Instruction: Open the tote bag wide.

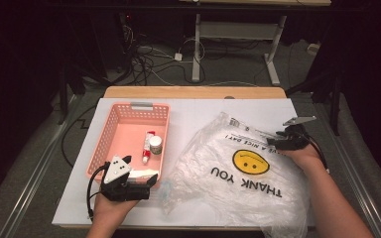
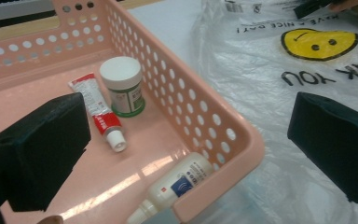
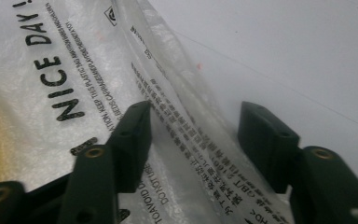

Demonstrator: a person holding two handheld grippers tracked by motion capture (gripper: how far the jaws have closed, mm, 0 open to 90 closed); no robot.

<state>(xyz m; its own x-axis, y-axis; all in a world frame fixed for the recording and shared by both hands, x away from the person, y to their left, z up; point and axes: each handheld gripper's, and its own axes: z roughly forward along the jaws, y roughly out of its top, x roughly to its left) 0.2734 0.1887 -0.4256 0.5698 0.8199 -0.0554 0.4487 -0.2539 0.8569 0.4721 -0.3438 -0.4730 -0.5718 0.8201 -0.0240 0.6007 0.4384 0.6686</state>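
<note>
Both tongs parted: right tongs (image 3: 193,140) astride plastic bag (image 3: 51,70) edge, left tongs (image 2: 191,144) empty.

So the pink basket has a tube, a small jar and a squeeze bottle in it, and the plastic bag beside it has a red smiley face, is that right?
Not quite. The smiley face on the plastic bag is yellow, not red, as the high view shows. The rest holds: the pink basket contains the tube, the small jar and the squeeze bottle.

The plastic bag (image 1: 243,168) reads "THANK YOU" under a yellow smiley; "HAVE A NICE DAY!" stands above it. Its edge carries small warning print.
</note>
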